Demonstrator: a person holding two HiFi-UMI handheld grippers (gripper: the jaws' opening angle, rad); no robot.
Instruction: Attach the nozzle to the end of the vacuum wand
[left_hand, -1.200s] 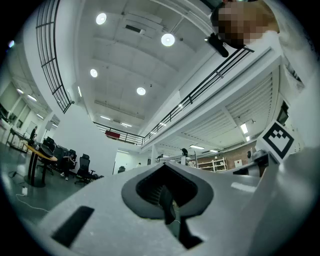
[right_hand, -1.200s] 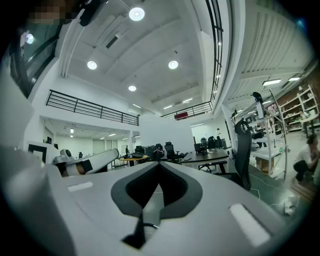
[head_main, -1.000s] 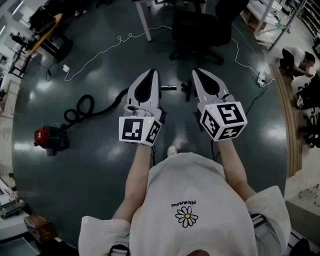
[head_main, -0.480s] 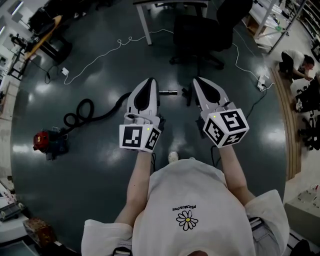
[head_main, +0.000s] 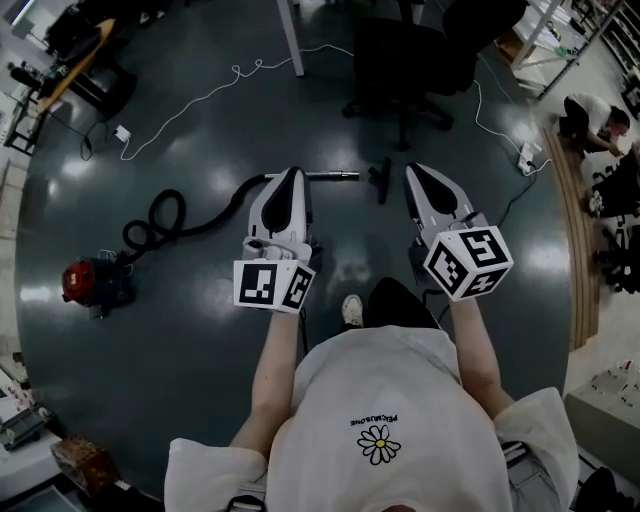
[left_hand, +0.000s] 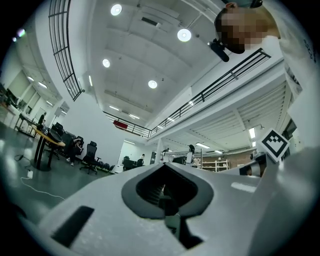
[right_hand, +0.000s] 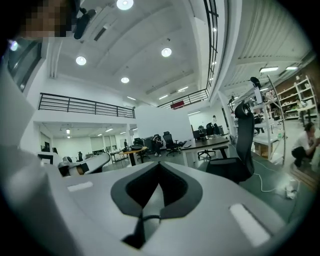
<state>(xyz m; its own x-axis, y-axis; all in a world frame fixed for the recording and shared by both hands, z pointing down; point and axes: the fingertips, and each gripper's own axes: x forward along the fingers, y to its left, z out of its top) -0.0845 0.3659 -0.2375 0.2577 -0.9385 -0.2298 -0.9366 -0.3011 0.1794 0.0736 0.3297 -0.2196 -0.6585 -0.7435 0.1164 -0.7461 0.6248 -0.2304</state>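
Note:
The vacuum wand (head_main: 328, 176), a thin metal tube, lies on the dark floor with its free end pointing right. The black nozzle (head_main: 383, 180) lies apart from it, just past that end. A black hose (head_main: 165, 214) runs from the wand in a coil to the red vacuum body (head_main: 92, 283). My left gripper (head_main: 292, 172) hangs shut over the wand's left part, holding nothing. Just right of the nozzle, my right gripper (head_main: 415, 169) is also shut and empty. Both gripper views look level across the hall past closed jaws (left_hand: 163, 165) (right_hand: 159, 164); neither shows the wand or nozzle.
A black office chair (head_main: 410, 55) stands beyond the nozzle, beside a white table leg (head_main: 292, 35). A white cable (head_main: 215, 90) snakes over the floor to a power strip (head_main: 527, 155). At the right edge a person (head_main: 590, 115) crouches. Benches line the left.
Both grippers have sunk and drawn nearer to my body in the head view. The wand and nozzle now show just beyond their tips. Jaws stayed shut.

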